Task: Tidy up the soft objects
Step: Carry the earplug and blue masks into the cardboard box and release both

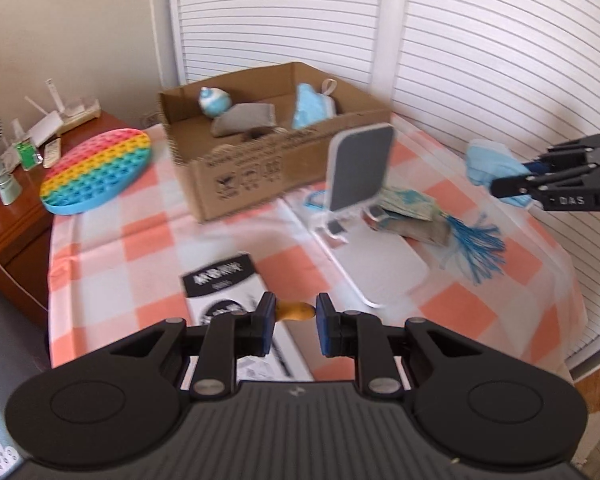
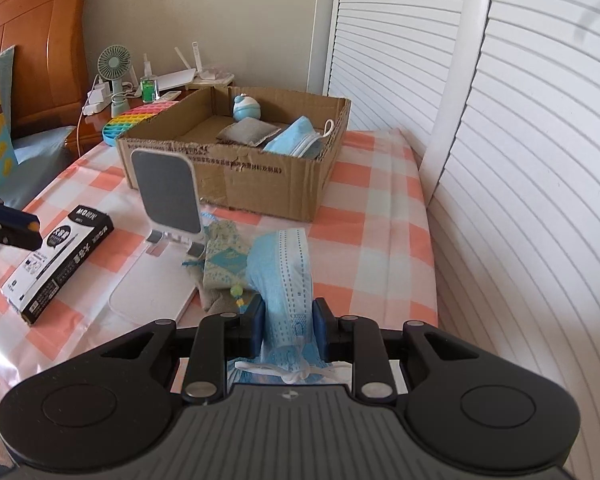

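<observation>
My left gripper [image 1: 296, 320] is shut on a small orange-tan soft thing [image 1: 300, 311], held above the checked tablecloth [image 1: 112, 248]. My right gripper [image 2: 288, 320] is shut on a light blue face mask [image 2: 284, 264] that droops forward from its pads. From the left wrist view the right gripper [image 1: 516, 176] holds the mask [image 1: 488, 156] at the right. The left gripper [image 2: 28, 232] shows at the left edge of the right wrist view. The open cardboard box [image 2: 260, 184] at the back holds a blue round toy [image 2: 246, 106], a grey pouch [image 2: 248, 130] and blue masks [image 2: 296, 140].
A white phone stand [image 2: 168, 196] stands mid-table, a patterned sachet [image 2: 224, 256] with a blue tassel [image 1: 476, 248] beside it. A black-and-white carton [image 2: 60, 256] lies left. A rainbow bubble mat [image 1: 96, 172] sits by the box. A nightstand [image 1: 4, 232] with a fan [image 2: 114, 68] is behind; louvred doors [image 2: 500, 160] are to the right.
</observation>
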`<control>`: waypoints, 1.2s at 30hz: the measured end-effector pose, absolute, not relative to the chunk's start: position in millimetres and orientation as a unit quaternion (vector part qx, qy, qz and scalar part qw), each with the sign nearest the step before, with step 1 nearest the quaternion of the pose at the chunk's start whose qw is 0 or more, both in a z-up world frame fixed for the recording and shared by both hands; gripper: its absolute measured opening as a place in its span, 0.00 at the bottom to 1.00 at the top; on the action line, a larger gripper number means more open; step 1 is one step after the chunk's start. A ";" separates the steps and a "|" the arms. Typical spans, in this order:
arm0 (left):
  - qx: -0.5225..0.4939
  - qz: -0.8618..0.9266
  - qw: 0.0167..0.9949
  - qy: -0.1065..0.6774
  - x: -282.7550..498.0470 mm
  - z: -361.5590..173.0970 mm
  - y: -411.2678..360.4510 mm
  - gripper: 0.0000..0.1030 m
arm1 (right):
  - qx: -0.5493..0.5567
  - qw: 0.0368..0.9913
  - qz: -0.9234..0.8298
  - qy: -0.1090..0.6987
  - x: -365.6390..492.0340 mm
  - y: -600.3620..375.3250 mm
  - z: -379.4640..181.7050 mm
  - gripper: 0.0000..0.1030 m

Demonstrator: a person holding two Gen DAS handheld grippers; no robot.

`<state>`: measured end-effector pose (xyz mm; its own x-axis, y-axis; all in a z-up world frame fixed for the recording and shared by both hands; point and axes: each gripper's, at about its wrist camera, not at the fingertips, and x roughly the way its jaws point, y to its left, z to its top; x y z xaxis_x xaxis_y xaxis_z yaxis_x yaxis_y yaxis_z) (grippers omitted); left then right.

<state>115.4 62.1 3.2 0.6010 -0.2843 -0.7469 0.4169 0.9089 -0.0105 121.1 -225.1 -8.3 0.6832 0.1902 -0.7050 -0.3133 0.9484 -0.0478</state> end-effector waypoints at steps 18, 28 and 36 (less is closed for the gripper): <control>0.103 -0.183 0.907 0.366 230.4 34.3 54.2 0.19 | -0.081 0.920 0.169 0.345 215.9 -187.5 28.1 0.28; 0.085 -0.163 0.917 0.354 327.5 29.4 29.6 0.32 | -0.084 0.913 0.193 0.351 287.3 -153.8 33.3 0.28; 0.055 -0.123 0.927 0.349 326.3 25.1 55.0 0.78 | -0.090 0.908 0.195 0.360 313.1 -139.1 24.6 0.28</control>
